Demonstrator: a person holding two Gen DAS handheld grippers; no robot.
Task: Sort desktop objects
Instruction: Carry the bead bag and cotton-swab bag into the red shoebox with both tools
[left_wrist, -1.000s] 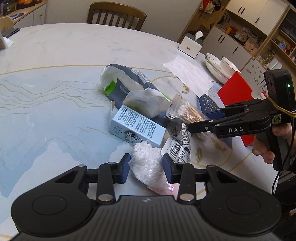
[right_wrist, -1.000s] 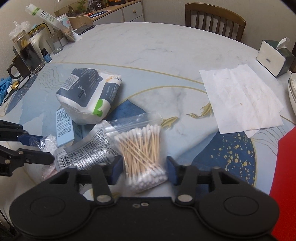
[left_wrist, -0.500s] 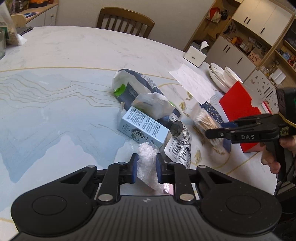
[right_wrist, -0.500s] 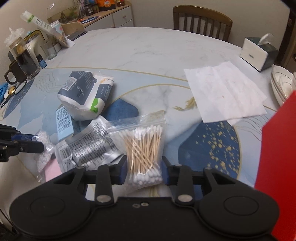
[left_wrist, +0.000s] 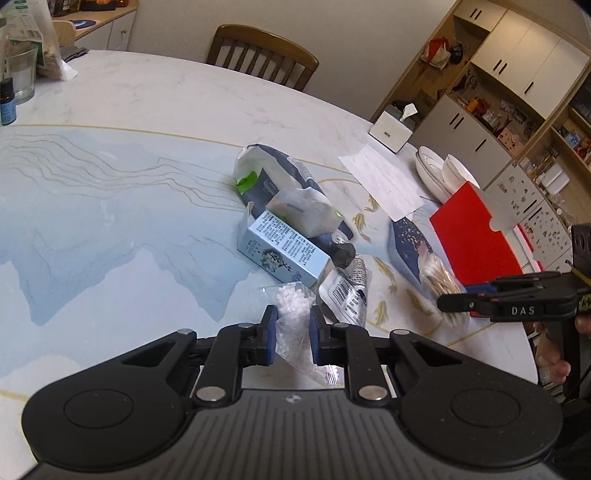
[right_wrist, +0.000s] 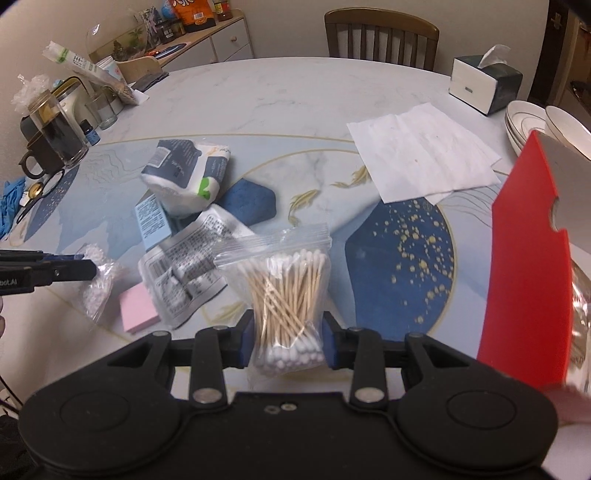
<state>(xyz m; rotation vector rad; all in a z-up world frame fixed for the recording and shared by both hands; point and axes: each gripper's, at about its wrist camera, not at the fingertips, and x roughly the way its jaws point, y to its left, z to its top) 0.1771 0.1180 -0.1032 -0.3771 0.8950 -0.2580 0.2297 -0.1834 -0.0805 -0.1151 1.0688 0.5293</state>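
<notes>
1. The left gripper (left_wrist: 292, 334) is pinching a clear bag of white beads (left_wrist: 295, 325) between its narrowed fingers (left_wrist: 269, 334), near the tabletop's (left_wrist: 110, 221) front edge.
2. The right gripper (right_wrist: 288, 341) is clamping a zip bag of cotton swabs (right_wrist: 286, 295) between its fingers (right_wrist: 245, 341), the swab tips pointing toward the camera.
3. A pale blue carton (left_wrist: 286, 254) is lying just beyond the bead bag, touching a printed foil pouch (left_wrist: 347, 291).
4. A tissue pack (right_wrist: 186, 173) is resting behind the carton.
5. A pink sticky pad (right_wrist: 138, 308) is sitting beside the pouch.
6. A red box (right_wrist: 528, 273) is standing at the right.
</notes>
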